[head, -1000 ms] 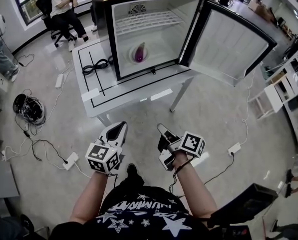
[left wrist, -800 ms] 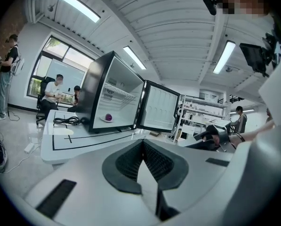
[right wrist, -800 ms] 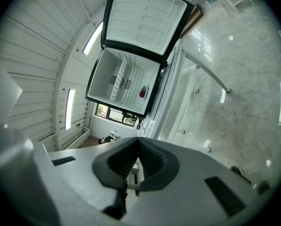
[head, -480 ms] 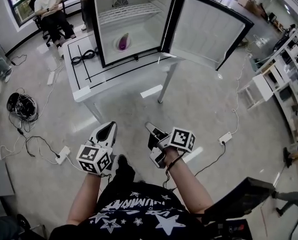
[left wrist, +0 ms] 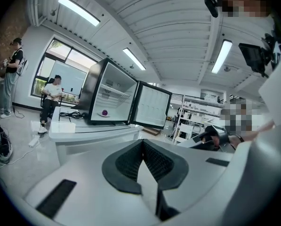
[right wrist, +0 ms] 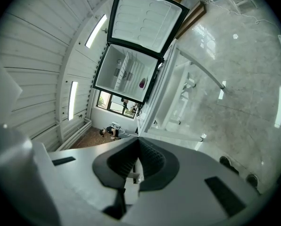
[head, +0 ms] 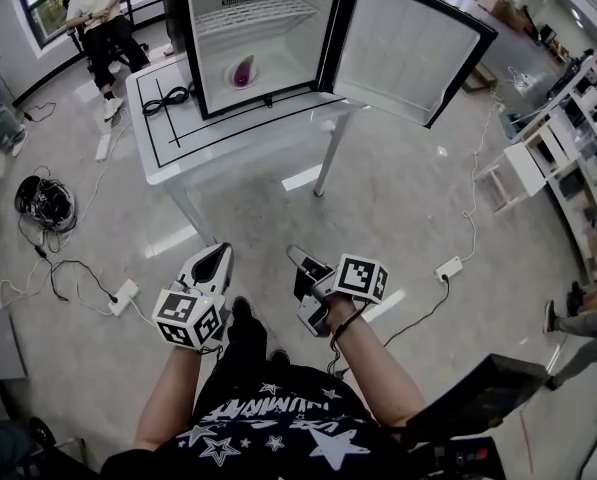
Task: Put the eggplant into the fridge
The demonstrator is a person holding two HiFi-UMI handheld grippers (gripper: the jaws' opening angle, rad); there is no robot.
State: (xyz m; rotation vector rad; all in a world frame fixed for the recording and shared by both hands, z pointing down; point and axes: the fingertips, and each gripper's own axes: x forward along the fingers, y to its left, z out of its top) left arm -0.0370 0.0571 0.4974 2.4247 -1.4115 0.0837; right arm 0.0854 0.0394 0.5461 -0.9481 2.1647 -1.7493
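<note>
Starting with the head view, a small black-framed fridge with a white interior (head: 288, 63) is seen standing on a white rectangular table (head: 228, 143), its door (head: 403, 53) swung wide open to the right. The purple eggplant (head: 244, 70) is found on the fridge floor, below a white wire shelf (head: 253, 13). A coiled black cable (head: 168, 98) lies on the table just beside the fridge. The left gripper (head: 221, 251) and the right gripper (head: 296, 256) are held low over the grey floor, well apart from the table, both pointed toward it with jaws clenched.

From the left gripper view, the left gripper (left wrist: 142, 142) is shown with its ribbed pads pressed together at the tip and nothing caught between them. The fridge (left wrist: 114, 95) is seen well ahead, with the eggplant (left wrist: 104, 112) inside it.

From the right gripper view, which is rolled sideways, the right gripper (right wrist: 138, 142) is likewise closed on nothing. The open fridge (right wrist: 126, 76) is seen beyond, and the eggplant (right wrist: 142, 83) rests inside.
</note>
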